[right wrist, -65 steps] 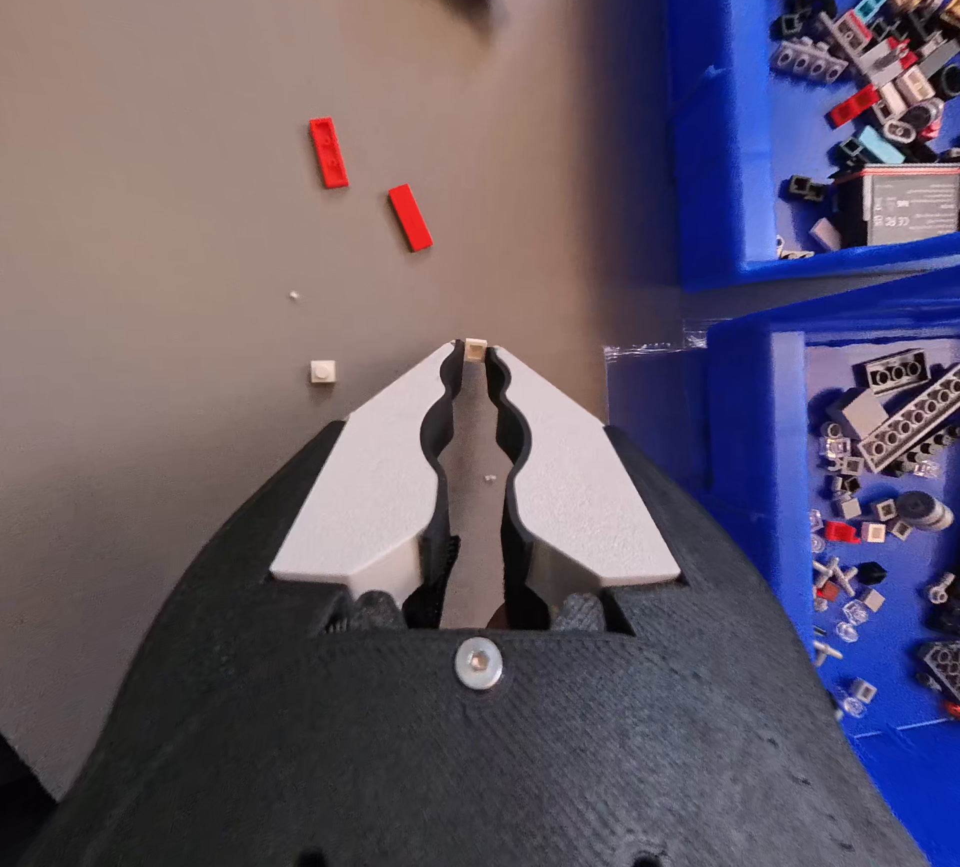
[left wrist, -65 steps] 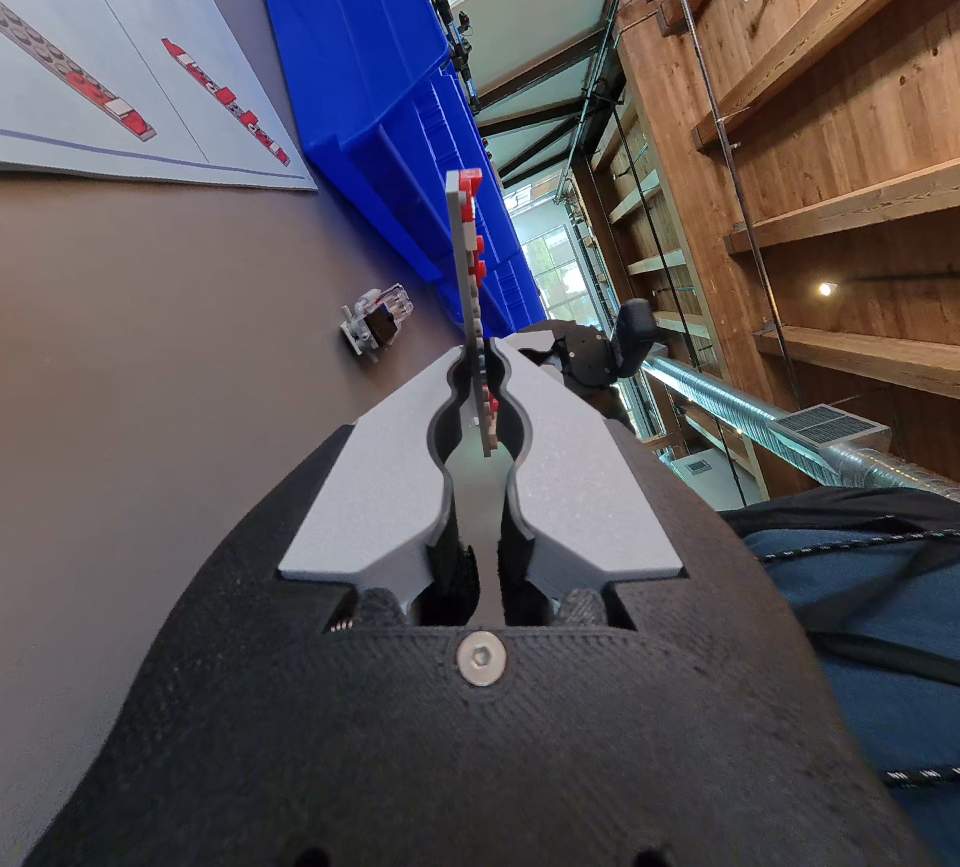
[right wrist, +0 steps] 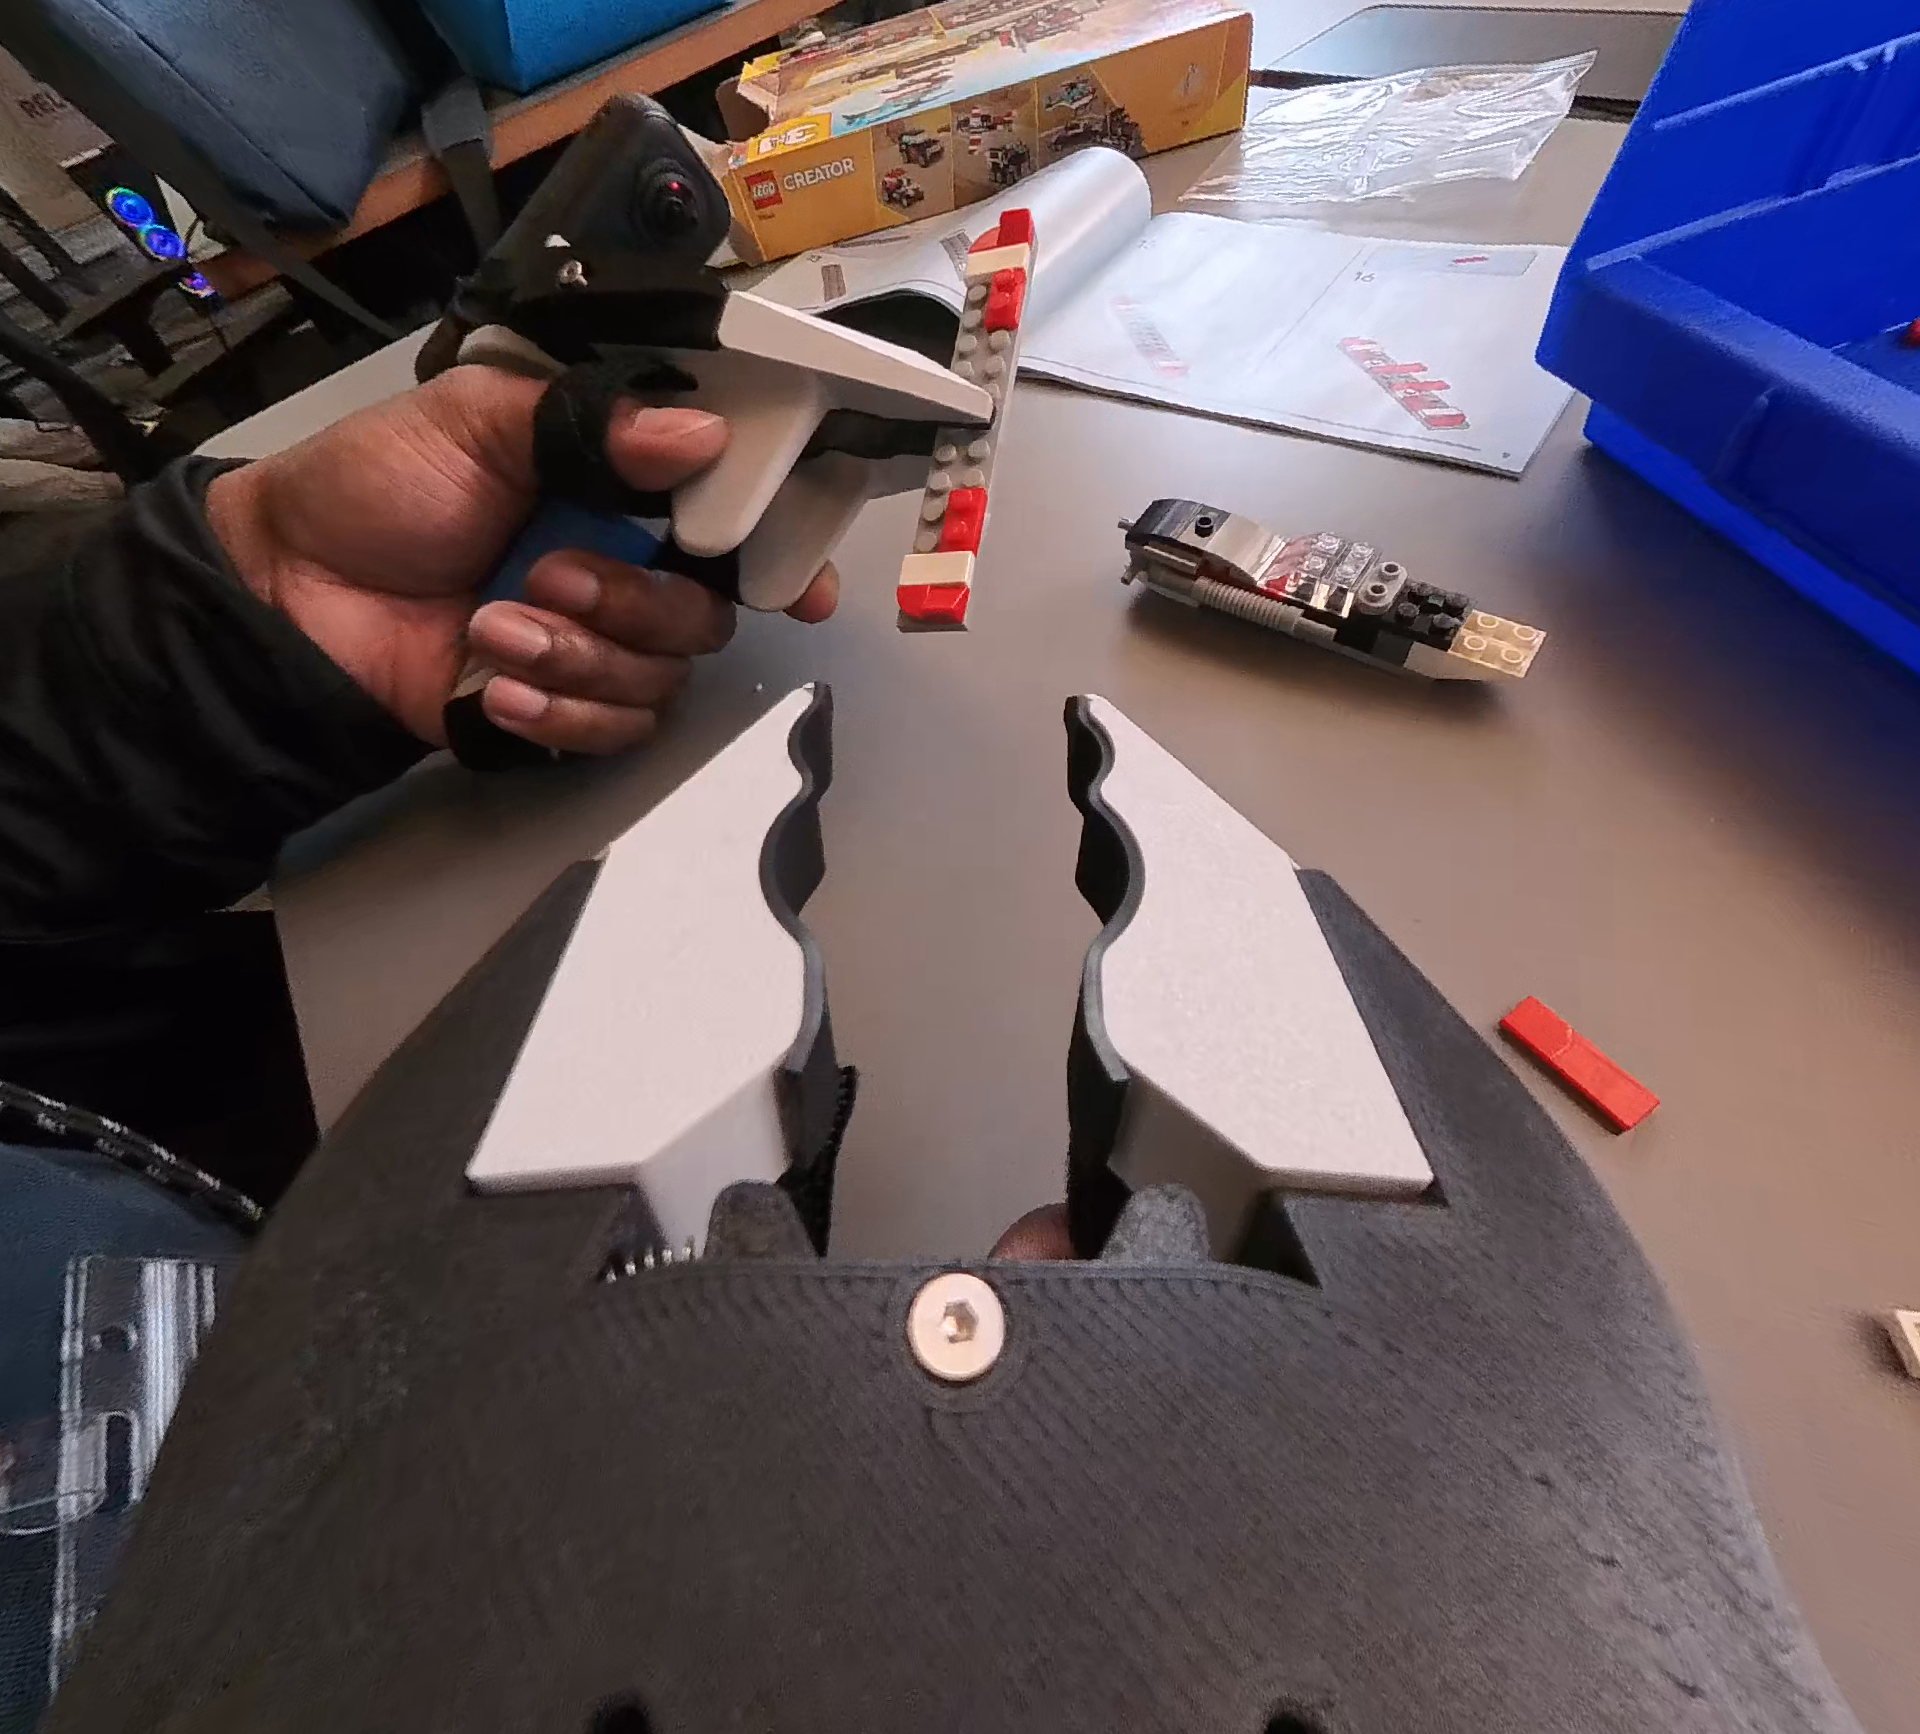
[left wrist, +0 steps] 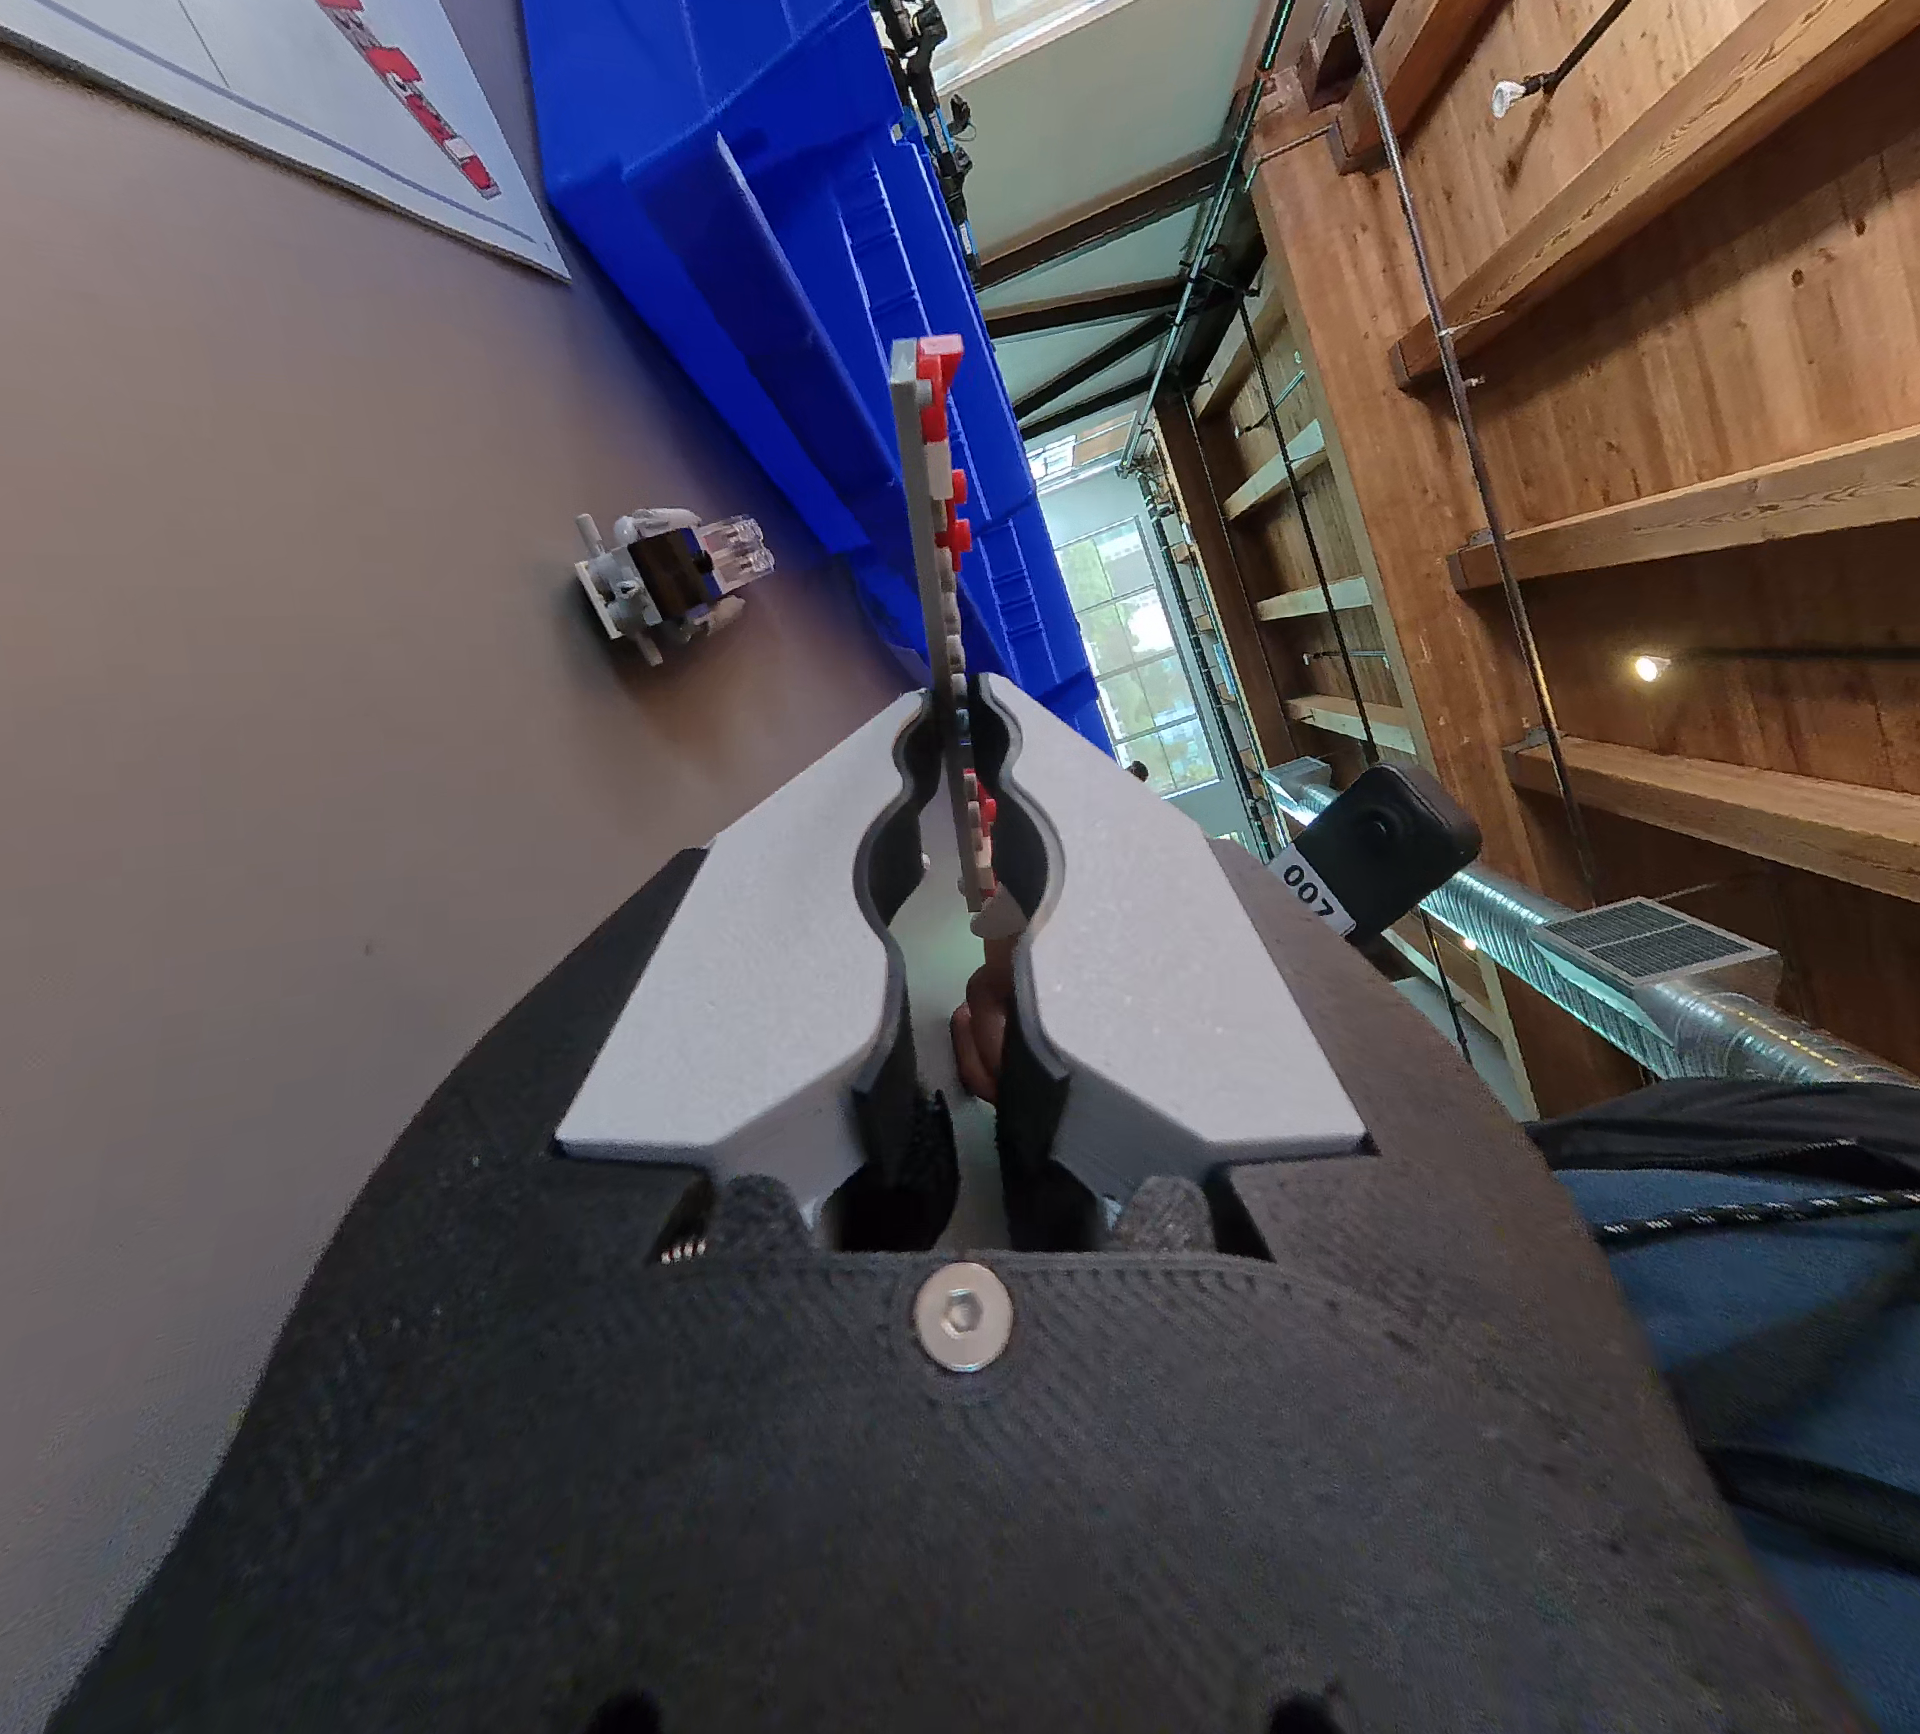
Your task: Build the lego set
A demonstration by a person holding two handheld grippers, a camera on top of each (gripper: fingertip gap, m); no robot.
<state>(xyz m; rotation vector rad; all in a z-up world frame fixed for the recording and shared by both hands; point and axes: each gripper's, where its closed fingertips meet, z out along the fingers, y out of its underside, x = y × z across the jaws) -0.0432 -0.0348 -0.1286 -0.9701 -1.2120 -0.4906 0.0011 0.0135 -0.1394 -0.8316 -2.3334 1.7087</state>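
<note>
Left gripper [right wrist: 987, 427] clenched on long grey studded lego plate with red and white tiles [right wrist: 971, 427], held in air over middle of dark table [right wrist: 1299, 853]; right gripper [right wrist: 945, 708] spread wide, empty, just below plate's lower end. Thin edge-on pinch at mid-length likely to pivot or slip if pushed from one end. Blue plastic bin [right wrist: 1745, 302] at table's right edge, contents mostly hidden.

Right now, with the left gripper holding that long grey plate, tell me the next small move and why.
Probably swing the right gripper over to the loose red tile on the table and close on it. Its jaws stand open and empty, while the left gripper is shut on the long grey plate, held off the table with bare studs showing between its red and white pieces.
</note>
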